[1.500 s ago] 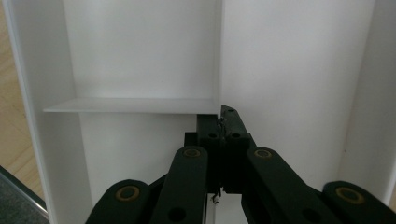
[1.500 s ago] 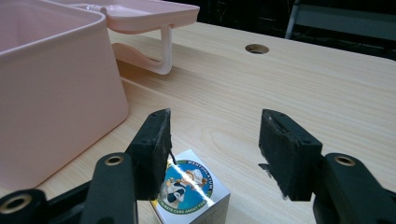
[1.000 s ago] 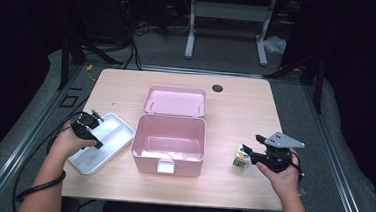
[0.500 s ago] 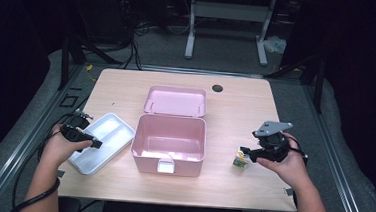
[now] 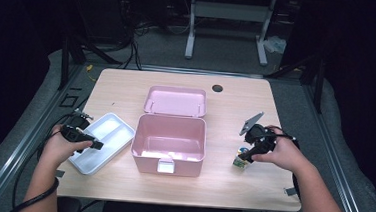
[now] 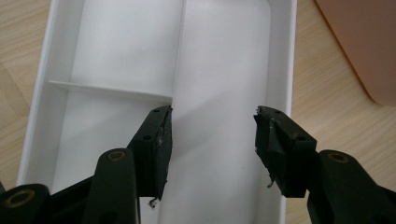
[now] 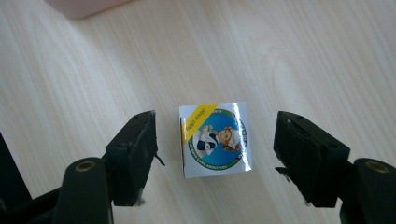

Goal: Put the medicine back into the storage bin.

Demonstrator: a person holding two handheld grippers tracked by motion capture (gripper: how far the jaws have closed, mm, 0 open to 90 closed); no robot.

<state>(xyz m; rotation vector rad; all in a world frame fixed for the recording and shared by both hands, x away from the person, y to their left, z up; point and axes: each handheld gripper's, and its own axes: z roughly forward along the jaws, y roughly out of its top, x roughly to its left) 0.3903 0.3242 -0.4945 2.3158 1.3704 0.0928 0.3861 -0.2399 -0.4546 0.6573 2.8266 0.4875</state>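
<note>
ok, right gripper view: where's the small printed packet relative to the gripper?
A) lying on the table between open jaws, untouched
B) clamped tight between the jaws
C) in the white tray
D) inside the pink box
A: the small printed packet lies flat on the wooden table, with a gap on each side to the open jaws of the right gripper.

One pink box (image 5: 169,142) with its lid open, one white tray (image 5: 104,140), one small printed packet (image 5: 240,161), two hand-held grippers: left hand-held gripper (image 5: 98,145), right hand-held gripper (image 5: 245,154).
</note>
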